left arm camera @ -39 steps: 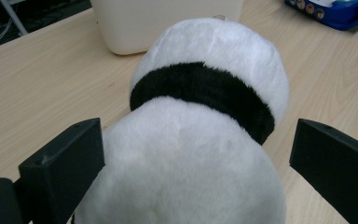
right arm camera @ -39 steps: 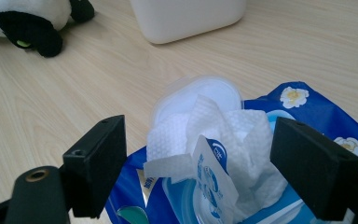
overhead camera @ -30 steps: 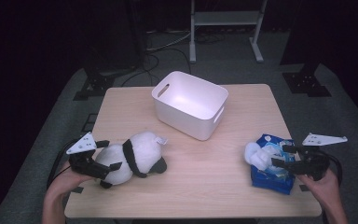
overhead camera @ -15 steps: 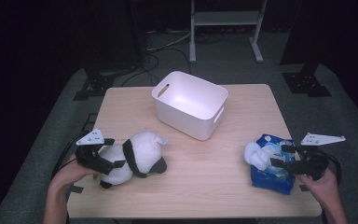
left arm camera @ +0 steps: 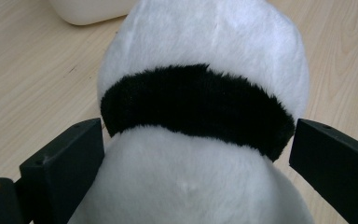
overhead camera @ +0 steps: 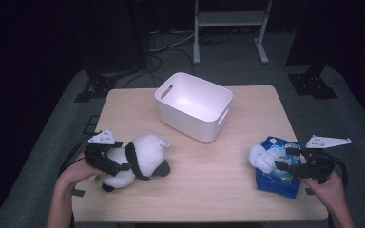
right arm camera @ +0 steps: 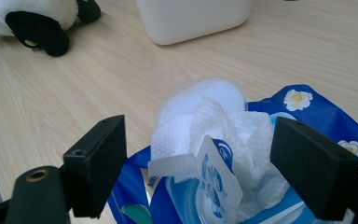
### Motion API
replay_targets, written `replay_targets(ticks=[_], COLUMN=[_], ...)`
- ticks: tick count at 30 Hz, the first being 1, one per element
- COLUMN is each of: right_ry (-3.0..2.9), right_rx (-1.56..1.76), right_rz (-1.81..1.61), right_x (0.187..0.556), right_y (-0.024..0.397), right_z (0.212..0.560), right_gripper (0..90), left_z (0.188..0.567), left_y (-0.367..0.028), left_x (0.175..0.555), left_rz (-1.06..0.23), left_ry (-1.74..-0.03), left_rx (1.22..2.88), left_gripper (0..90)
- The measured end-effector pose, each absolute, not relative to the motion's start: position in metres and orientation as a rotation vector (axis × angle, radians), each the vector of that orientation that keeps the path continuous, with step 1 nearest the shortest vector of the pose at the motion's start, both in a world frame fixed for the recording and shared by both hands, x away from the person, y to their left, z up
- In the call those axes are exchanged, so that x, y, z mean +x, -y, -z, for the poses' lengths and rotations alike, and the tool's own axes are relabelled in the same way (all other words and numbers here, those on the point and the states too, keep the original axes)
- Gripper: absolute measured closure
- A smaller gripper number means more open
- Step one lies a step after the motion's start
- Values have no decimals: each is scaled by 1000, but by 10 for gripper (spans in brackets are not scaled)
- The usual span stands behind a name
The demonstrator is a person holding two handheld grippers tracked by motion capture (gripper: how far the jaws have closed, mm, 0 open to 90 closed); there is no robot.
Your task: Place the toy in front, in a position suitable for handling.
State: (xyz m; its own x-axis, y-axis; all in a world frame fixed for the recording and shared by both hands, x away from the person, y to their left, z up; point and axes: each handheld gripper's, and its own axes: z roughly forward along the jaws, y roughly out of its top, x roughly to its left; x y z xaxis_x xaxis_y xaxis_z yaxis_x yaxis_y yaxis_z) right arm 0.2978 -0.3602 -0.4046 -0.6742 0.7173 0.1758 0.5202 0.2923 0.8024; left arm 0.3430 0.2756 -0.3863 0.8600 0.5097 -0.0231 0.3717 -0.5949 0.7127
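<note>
High view: the left gripper (overhead camera: 116, 161) straddles the plush panda (overhead camera: 138, 159) at the table's near left, jaws spread around it. The right gripper (overhead camera: 290, 161), jaws apart, flanks the wet-wipes pack (overhead camera: 278, 173) near right.

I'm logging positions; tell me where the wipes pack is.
In the high view the wipes pack lies at the table's near right corner, between the right gripper's open jaws, right of the white bin.
</note>
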Motion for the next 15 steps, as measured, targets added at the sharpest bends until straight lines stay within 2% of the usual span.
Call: replay_targets(ticks=[6, 15], right_ry=[-2342, -2351], right_rx=[1135, 1124], right_rz=[-1327, -1322], right_x=[297, 295], right_y=[359, 358], right_z=[403, 403], right_gripper=[173, 174], left_z=[388, 394], left_y=[-272, -262], left_x=[346, 348], left_rz=[-223, -269], left_ry=[-628, -581], left_rx=[2297, 2393], left_gripper=[21, 21])
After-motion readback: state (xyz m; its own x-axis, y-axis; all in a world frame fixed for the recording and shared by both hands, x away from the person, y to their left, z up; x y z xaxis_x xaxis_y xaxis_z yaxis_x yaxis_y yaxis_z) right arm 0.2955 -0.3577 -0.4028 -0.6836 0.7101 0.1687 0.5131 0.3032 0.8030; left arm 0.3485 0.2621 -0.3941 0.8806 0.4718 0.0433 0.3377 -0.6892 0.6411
